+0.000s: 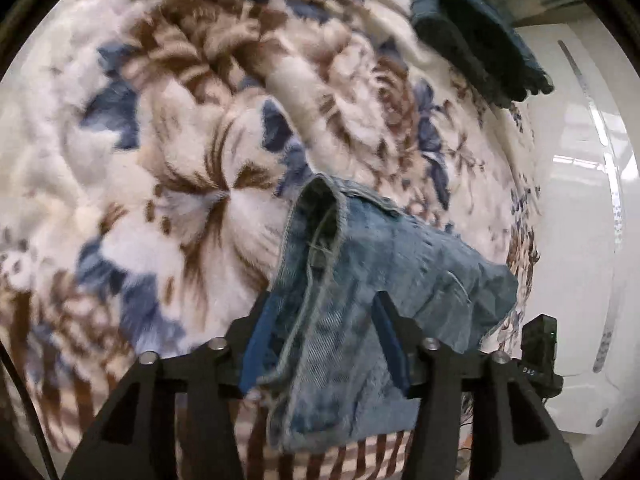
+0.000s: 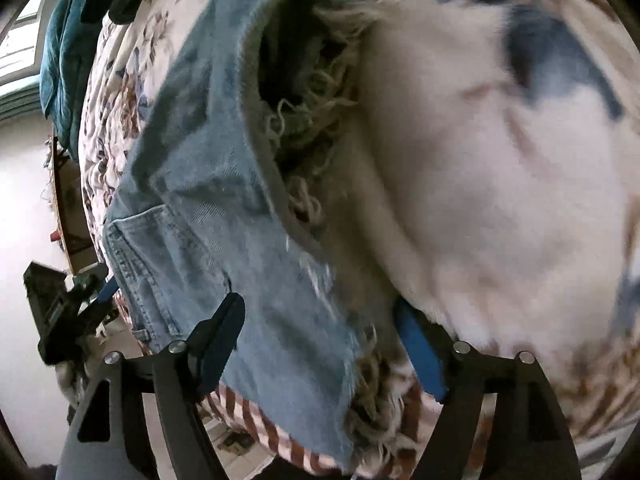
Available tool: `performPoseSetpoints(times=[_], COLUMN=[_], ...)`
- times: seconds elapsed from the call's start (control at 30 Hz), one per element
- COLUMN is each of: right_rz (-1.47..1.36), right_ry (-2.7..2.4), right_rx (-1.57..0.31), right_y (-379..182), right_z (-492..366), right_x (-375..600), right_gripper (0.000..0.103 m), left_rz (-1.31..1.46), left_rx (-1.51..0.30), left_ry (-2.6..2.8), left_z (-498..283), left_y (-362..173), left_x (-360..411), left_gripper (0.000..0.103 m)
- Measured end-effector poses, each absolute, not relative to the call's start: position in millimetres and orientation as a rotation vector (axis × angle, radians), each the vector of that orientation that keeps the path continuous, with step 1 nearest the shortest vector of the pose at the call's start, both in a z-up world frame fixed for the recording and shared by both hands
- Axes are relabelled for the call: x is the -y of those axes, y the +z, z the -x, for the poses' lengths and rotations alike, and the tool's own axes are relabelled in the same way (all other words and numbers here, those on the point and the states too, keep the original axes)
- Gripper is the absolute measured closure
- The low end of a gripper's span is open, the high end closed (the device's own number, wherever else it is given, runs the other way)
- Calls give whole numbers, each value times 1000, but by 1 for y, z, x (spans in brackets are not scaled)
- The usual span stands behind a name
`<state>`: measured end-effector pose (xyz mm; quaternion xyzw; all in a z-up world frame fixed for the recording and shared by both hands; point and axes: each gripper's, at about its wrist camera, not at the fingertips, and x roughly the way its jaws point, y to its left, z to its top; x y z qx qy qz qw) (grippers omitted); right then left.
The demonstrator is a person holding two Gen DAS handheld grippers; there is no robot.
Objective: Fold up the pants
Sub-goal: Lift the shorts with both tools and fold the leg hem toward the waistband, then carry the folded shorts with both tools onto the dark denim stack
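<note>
Denim shorts (image 1: 360,280) lie between both tongs' spread jaws, left tongs (image 1: 326,328) and right tongs (image 2: 320,344); grip unconfirmed. Risk: frayed hem (image 2: 304,128) slips, or fleece blanket (image 1: 160,140) gets pinched.

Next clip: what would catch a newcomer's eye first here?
The light blue denim pants fill the foreground of both views, draped between the jaws of each gripper, with a frayed hem gaping toward the right wrist camera. Under them spreads a plush floral blanket in cream, brown and blue. A dark teal garment lies at the blanket's far edge.
</note>
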<state>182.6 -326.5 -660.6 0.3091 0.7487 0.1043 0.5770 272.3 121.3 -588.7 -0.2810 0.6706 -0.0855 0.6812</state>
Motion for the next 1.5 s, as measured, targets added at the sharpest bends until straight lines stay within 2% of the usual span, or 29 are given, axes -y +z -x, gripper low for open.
performPoseSetpoints(times=[0.03,0.1,0.2,0.23,0.4,0.53,0.67,0.83,0.93,1.03,1.17,1.27,1.37,1.43,1.5], right_rz=[-735,-739,-734,-735,-724,-680,-621,-760,-766,-810,-820,-835,-774,-713,-655], right_ry=[271,303,362,364,366,340,335,338,388,511,487,417,420,416,396], right_rx=[-1756,-1757,-1763,-1755,-1696,-1710,-1634,-1666,-1643,-1607,-1618,-1634,-1639,-1640,-1632], right_y=[-669,-676,-679,-677,-654,-658,-636,-668,-668,-657,-666,-677,-672,-671,-670], right_z=[-186,-188,-191,-191,-190,-202,-215,-219,-217,-215,-213,-217,-221,-221,-221], right_x=[325,325,330,334,347,341,343,348,340,336,343,348,341,330,326], right_gripper=[17,16,16,16,16,16,16,16,16,21,23,27,28,30,44], left_rz=[646,656,596,568,587,613,522,625,645,671,640,639,600,605,562], left_rx=[-1521,-1550,-1549,-1556,-1552,-1564,-1568,-1589,-1591,-1574,-1578,-1576,-1565,-1565,-1566], left_ry=[-203,-236,-261,-257,-274,-299,-333,-336,-348,-388,-389,-375,-376,-368,-375], left_z=[-276,-284,-285,-286,-286,-288,-293,-298,-298,-296,-296,-298,-295,-294,-296], left_y=[-598,-613,-619,-620,-627,-630,-626,-652,-651,-643,-650,-650,-644,-644,-638], left_x=[-119,-107,-99,-97,-97,-91,-76,-87,-86,-83,-79,-81,-81,-82,-78], left_gripper=[53,51,35,33,32,31,31,22,21,21,21,25,35,45,55])
